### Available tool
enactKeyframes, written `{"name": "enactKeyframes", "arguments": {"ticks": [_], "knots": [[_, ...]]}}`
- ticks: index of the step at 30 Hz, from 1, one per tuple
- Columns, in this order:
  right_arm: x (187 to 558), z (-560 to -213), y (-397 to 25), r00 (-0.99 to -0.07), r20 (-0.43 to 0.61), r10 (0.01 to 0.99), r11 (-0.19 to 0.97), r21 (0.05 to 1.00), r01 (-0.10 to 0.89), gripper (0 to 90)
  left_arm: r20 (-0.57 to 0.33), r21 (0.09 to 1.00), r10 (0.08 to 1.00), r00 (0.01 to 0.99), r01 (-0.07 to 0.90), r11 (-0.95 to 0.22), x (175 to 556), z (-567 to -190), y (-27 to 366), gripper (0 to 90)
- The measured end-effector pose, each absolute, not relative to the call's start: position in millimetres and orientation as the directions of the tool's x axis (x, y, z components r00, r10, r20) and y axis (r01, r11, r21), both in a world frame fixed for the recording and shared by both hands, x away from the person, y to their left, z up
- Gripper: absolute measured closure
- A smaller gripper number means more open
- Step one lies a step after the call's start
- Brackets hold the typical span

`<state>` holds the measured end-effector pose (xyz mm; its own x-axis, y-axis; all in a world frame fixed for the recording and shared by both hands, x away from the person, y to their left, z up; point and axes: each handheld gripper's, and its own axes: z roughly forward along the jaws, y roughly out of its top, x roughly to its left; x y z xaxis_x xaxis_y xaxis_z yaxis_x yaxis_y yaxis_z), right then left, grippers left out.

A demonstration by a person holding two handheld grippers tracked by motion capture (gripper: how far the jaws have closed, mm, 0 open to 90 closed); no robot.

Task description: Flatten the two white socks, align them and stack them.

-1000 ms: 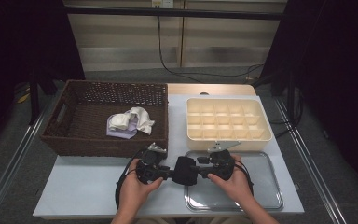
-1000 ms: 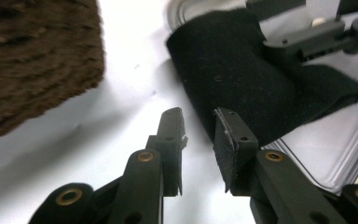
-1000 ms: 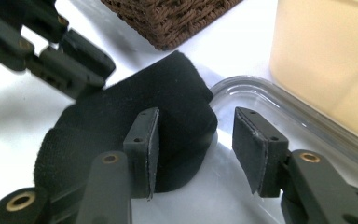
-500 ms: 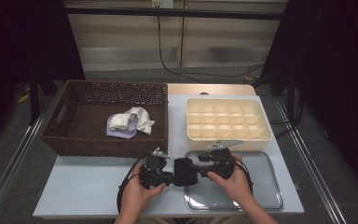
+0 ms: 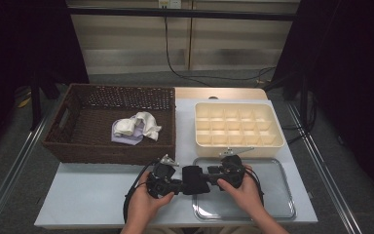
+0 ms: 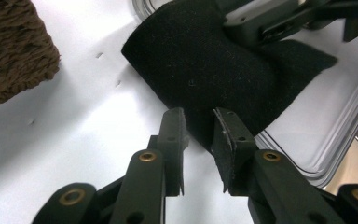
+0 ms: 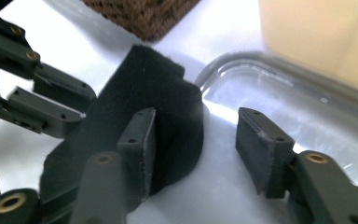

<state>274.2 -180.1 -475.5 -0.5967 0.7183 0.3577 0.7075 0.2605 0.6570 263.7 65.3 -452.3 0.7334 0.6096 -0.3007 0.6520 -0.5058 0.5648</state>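
A black felt cloth (image 5: 195, 179) hangs curved between my two grippers near the table's front edge, over the left rim of a metal tray (image 5: 272, 195). My left gripper (image 5: 177, 184) has its jaws almost together on the cloth's (image 6: 205, 70) lower edge, seen in the left gripper view (image 6: 199, 123). My right gripper (image 5: 213, 176) stands open in its own view (image 7: 198, 126). Its left jaw sits inside the fold of the cloth (image 7: 140, 88) and its right jaw is over the tray (image 7: 307, 102). The left gripper (image 7: 51, 102) is at the cloth's far side.
A brown wicker basket (image 5: 68, 141) at back left holds crumpled white and lilac cloths (image 5: 136, 127). A cream divided box (image 5: 277, 141) stands behind the metal tray. White tabletop (image 5: 87, 195) lies left of my hands.
Both grippers have drifted slightly toward the table's near edge with the black cloth still between them. Nothing else has moved.
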Motion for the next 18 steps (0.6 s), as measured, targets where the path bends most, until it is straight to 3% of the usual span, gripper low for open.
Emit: {"name": "enactKeyframes", "arguments": {"ticks": [4, 9, 16, 18], "knots": [[275.0, -479.0, -182.5, -0.585, 0.4, 0.706, 0.239, 0.643, 0.728, 55.6, -0.29, 0.57, 0.606, 0.741, 0.643, -0.512, 263.6, -451.9, 64.5, 71.3], [275.3, -480.3, -182.2, -0.579, 0.466, 0.669, 0.229, 0.611, 0.757, 79.2, -0.288, 0.581, 0.609, 0.739, 0.64, -0.503, 263.0, -452.5, 63.0, 67.5], [278.7, -475.1, -185.0, -0.567, 0.501, 0.653, 0.208, 0.602, 0.771, 85.5, -0.223, 0.621, 0.632, 0.742, 0.608, -0.495, 265.5, -451.8, 71.6, 53.5], [279.3, -473.3, -185.5, -0.568, 0.508, 0.648, 0.205, 0.602, 0.772, 85.7, -0.218, 0.622, 0.639, 0.738, 0.609, -0.492, 266.5, -452.4, 74.6, 53.0]]}}
